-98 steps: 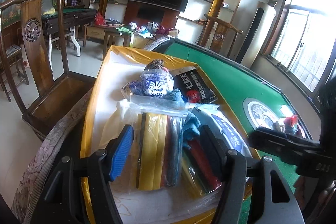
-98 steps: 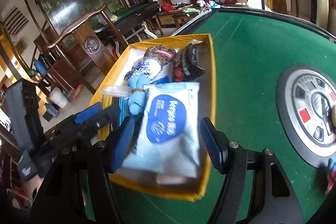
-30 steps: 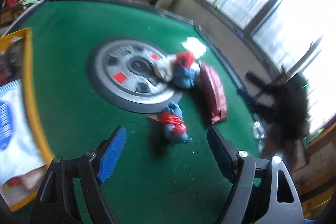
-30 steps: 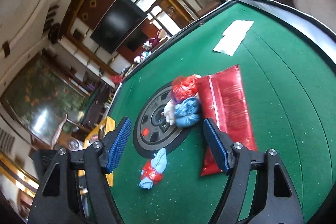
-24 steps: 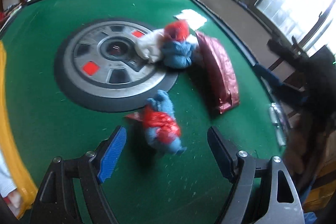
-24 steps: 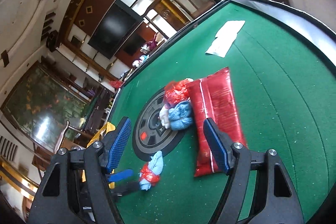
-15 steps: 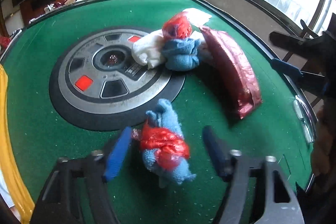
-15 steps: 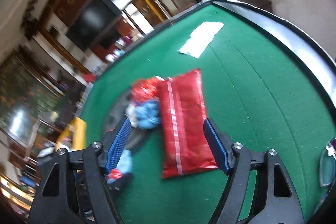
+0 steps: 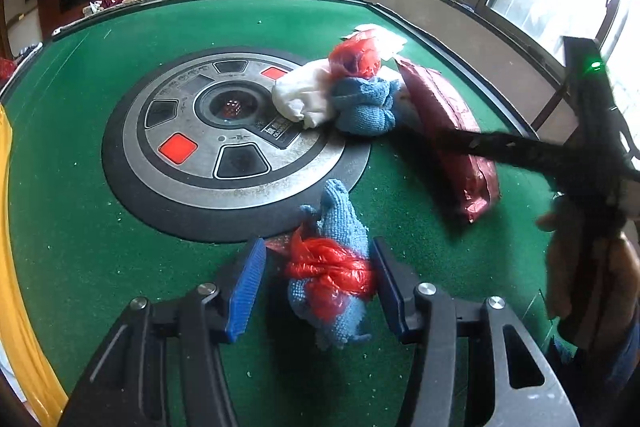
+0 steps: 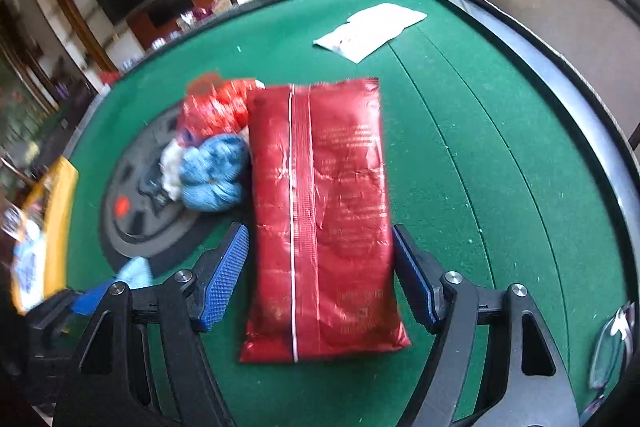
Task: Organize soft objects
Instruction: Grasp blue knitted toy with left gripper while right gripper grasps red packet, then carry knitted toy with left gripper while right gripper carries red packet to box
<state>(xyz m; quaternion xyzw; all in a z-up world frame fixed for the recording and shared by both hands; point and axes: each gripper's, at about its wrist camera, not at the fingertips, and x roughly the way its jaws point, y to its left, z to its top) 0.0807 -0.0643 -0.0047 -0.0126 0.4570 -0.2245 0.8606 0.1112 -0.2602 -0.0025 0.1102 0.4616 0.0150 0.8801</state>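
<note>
**op_left:** Half a second back my left gripper [image 9: 316,283] was a bit short of the blue towel bundle [image 9: 334,269]; this time it had dropped right over it, pads either side. Right pad looked like it was touching the red plastic wrap, left pad had a gap. Jaws were spread, nothing squeezed. The bundle sat on the green felt table [image 9: 80,227], just off the edge of the round metal hub [image 9: 224,143].

**op_right:** Same on my side. Right gripper [image 10: 320,275] had closed in on the red foil pack [image 10: 320,211], which was further ahead and skewed half a second ago. It lay lengthwise between my blue ribbed fingers [image 10: 224,275], jaws wide, a sliver of felt showing on each side, so no grip.

**op_left:** What's the pack like up close?

**op_right:** Crinkly, shiny, flat pillow shape, with a white seam running down its length. Left of it was a pile: a blue fuzzy rolled cloth [image 10: 214,173], something white and soft, and a crumpled red plastic bag [image 10: 216,107] on top. A flat white packet [image 10: 370,29] lay well apart near the far rim.

**op_left:** I saw the same pile resting on the hub's edge. My bundle was terry-looking, knotted round the middle with the red plastic. The yellow tray [image 9: 8,247] edge was far off at my left.
</note>
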